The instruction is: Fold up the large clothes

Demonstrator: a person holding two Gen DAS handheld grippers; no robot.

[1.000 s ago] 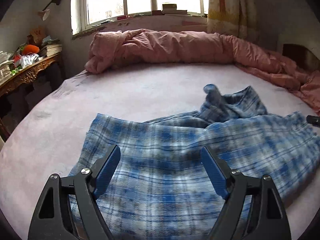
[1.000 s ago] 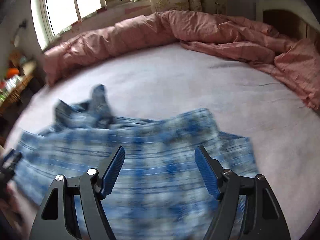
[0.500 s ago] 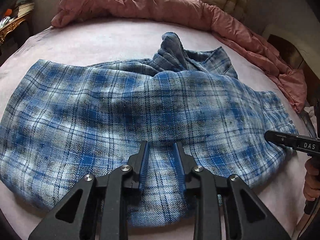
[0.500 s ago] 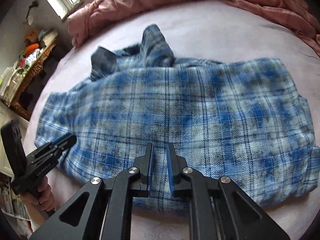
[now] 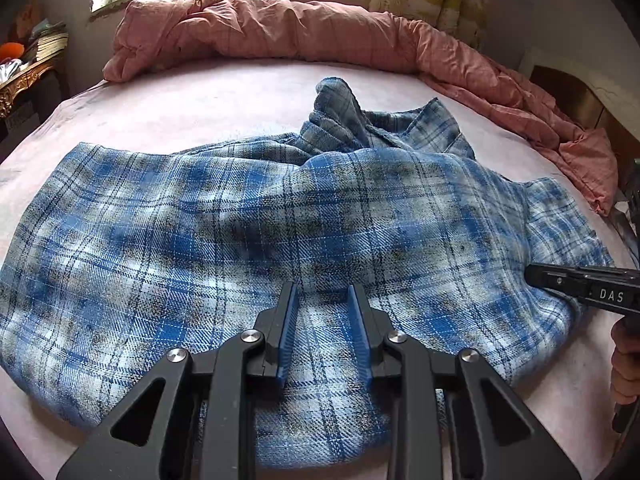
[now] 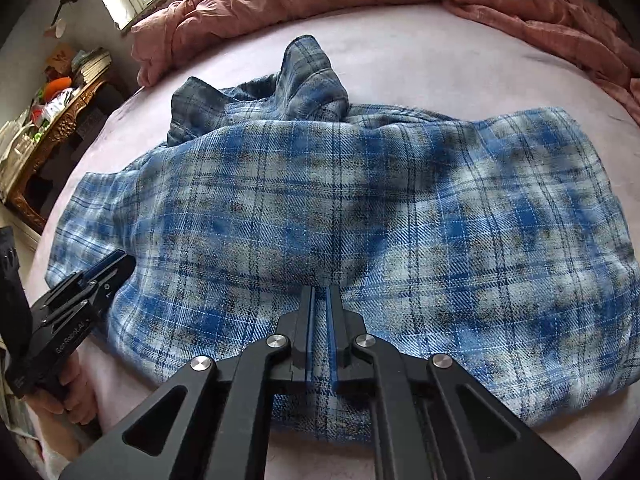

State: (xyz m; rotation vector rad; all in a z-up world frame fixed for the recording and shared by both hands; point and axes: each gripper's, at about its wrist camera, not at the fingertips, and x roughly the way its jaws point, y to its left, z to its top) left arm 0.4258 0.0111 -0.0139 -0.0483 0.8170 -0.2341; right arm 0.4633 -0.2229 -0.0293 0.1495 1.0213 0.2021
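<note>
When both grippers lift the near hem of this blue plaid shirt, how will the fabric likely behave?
The plaid shirt is probably floppy: it already lies in soft humps and wrinkles on the bed. With the left gripper and right gripper pinching only small tucks of hem, the middle would likely sag between them. The brushed weave looks unlikely to slip.

Left gripper [image 5: 322,300] fingers pinched, narrow gap; right gripper [image 6: 319,300] nearly closed, just narrowed.

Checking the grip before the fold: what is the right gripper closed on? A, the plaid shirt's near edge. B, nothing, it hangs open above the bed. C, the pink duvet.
A: the right gripper is pinched shut on a fold at the near edge of the plaid shirt.
</note>
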